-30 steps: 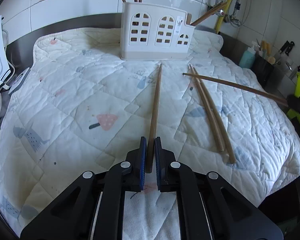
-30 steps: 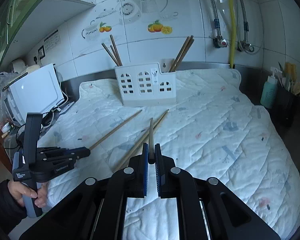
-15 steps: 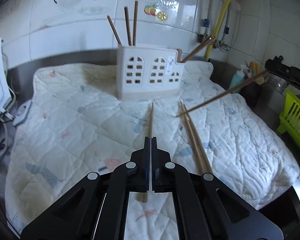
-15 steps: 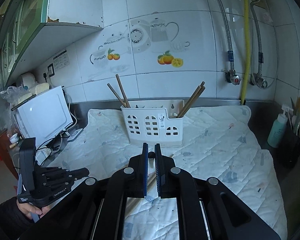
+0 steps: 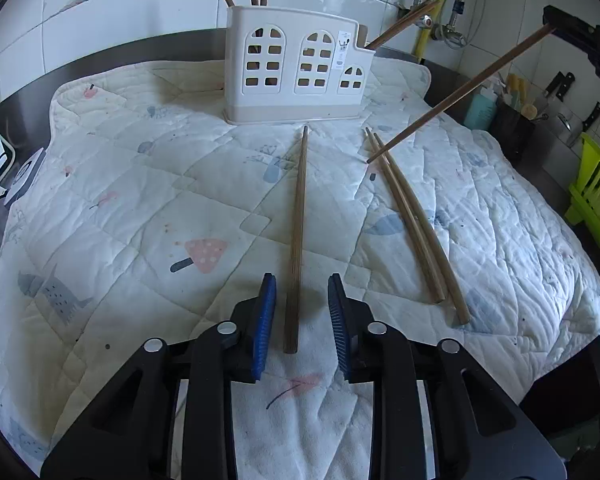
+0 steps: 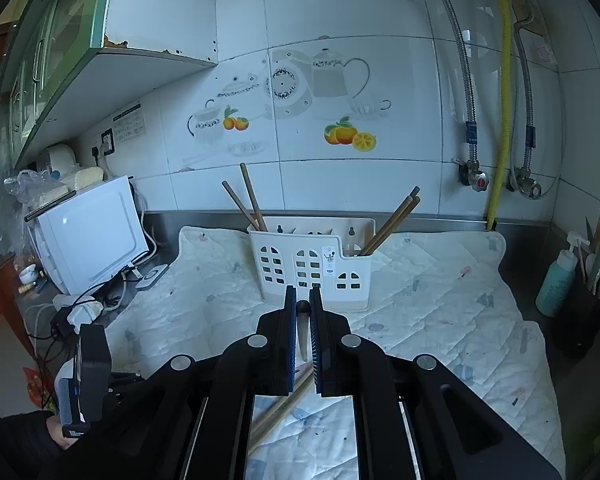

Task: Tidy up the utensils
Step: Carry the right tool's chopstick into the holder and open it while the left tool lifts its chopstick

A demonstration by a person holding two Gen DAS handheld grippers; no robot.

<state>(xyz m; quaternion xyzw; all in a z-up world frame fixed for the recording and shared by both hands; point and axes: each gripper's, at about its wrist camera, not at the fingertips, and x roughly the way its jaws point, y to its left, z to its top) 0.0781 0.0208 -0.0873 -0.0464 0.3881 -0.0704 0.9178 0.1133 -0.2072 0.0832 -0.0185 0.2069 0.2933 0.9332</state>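
- Since half a second ago, the left gripper [image 5: 302, 312] has gone from closed to released: its blue-padded jaws now stand apart, and the chopstick on the quilt [image 5: 296, 236] lies loose between them, touching neither pad as far as can be seen.
- That chopstick lies flat, its far tip pointing at the base of the white utensil holder [image 5: 296, 72] and stopping just short of it.
- The right gripper [image 6: 304, 334] has risen over the same stretch and is clenched on a raised chopstick [image 5: 460, 92]. In the right wrist view only its dark end shows between the pads.
- In the left wrist view the raised chopstick slants down from the upper right, its lower tip hanging over the far ends of a pair of chopsticks [image 5: 416, 224].
- The pair lies side by side on the quilt, to the right of the single one, angled towards the holder.
- The holder stands upright at the back of the quilt, with arched window cut-outs in its front wall.
- Chopsticks in the left compartment [image 6: 250, 204] lean leftwards; chopsticks in the right compartment [image 6: 392, 220] lean rightwards.
- A white quilted cloth [image 5: 120, 208] with small printed figures covers the counter under everything.
- Behind is a tiled wall [image 6: 340, 100] with teapot and orange decals.
- To the left stands a white appliance [image 6: 88, 232]; to the right a teal bottle [image 6: 556, 282] beside a dark tub of tools.
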